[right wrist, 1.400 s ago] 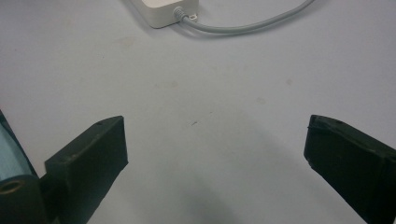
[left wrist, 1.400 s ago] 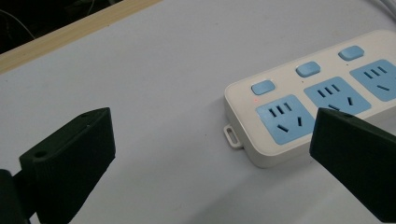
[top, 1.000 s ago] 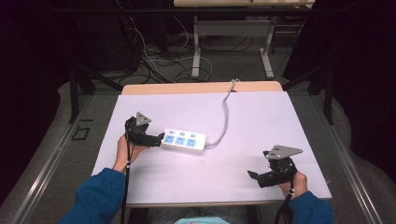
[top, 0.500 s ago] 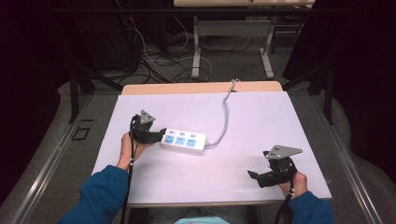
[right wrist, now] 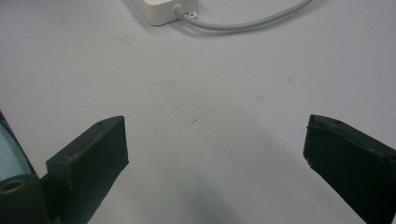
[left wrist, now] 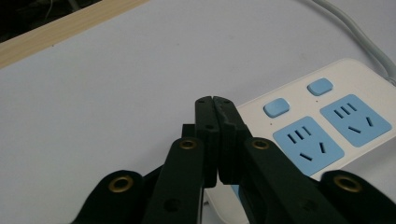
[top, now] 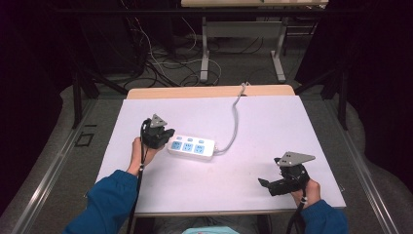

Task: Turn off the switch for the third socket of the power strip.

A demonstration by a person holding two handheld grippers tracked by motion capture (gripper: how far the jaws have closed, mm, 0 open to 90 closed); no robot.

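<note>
Left gripper view: left gripper has just closed empty (likely to press a switch); aim squarely. Right gripper gapes, empty.

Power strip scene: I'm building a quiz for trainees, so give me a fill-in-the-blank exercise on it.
1. The sockets on the power strip are coloured ____.
2. The left gripper has its fingers ____, empty, by the strip's end.
3. The right gripper has its fingers ____ above the bare table.
4. The strip's cord is coloured ____.

Missing words: blue; shut; open; grey
</note>
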